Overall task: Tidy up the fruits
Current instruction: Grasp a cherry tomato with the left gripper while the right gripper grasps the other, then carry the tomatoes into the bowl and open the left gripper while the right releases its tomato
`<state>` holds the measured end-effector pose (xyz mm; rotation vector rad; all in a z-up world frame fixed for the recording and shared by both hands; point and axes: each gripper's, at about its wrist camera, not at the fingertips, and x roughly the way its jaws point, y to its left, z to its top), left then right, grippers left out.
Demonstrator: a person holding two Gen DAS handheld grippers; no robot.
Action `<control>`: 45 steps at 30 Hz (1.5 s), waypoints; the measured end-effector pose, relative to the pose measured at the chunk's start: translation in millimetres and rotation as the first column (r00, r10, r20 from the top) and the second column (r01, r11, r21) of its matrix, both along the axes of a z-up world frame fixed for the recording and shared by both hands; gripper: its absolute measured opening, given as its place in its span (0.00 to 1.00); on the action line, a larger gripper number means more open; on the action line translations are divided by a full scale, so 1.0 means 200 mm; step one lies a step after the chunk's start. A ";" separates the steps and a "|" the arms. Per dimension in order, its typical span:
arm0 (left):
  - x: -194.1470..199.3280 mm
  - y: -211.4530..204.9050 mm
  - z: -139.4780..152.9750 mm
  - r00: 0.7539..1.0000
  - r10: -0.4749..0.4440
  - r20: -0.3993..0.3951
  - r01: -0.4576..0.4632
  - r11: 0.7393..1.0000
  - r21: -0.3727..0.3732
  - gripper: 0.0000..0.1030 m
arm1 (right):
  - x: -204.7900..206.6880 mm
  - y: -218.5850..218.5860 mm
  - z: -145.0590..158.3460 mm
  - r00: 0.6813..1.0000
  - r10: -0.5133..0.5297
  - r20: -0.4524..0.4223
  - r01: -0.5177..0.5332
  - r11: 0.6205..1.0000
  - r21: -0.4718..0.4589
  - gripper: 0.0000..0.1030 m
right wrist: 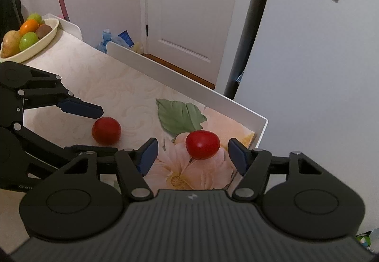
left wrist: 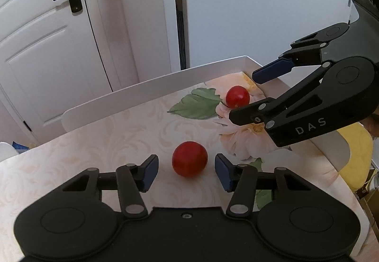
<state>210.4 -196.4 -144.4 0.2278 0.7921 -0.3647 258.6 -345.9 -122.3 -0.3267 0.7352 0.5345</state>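
Observation:
Two red tomatoes lie on the floral tablecloth. The near tomato sits between the blue pads of my left gripper, with a gap on each side, so the jaws are open around it. The second tomato lies on the printed flower near the table's corner, between the pads of my right gripper, also untouched. Each wrist view shows the other gripper too: the right gripper straddles the far tomato, and the left gripper straddles its tomato.
A cream fruit bowl holding green, orange and brown fruit stands at the far left end of the table. A white raised rim borders the table's back and right edge. A white door is behind, and a yellow chair stands to the right.

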 end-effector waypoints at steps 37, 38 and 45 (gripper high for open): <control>-0.16 0.17 0.15 0.993 0.098 0.070 -0.097 0.995 -0.017 0.34 | -0.01 0.10 0.06 1.000 0.002 0.011 -0.002 1.000 0.027 0.49; -0.17 0.19 0.16 0.991 0.108 0.076 -0.107 0.994 -0.021 0.34 | -0.02 0.11 0.07 1.000 0.008 0.012 -0.008 0.999 0.032 0.49; -0.29 0.34 0.30 0.974 0.193 0.120 -0.189 0.981 -0.042 0.34 | -0.13 0.29 0.24 0.997 0.071 0.033 -0.074 0.994 0.084 0.49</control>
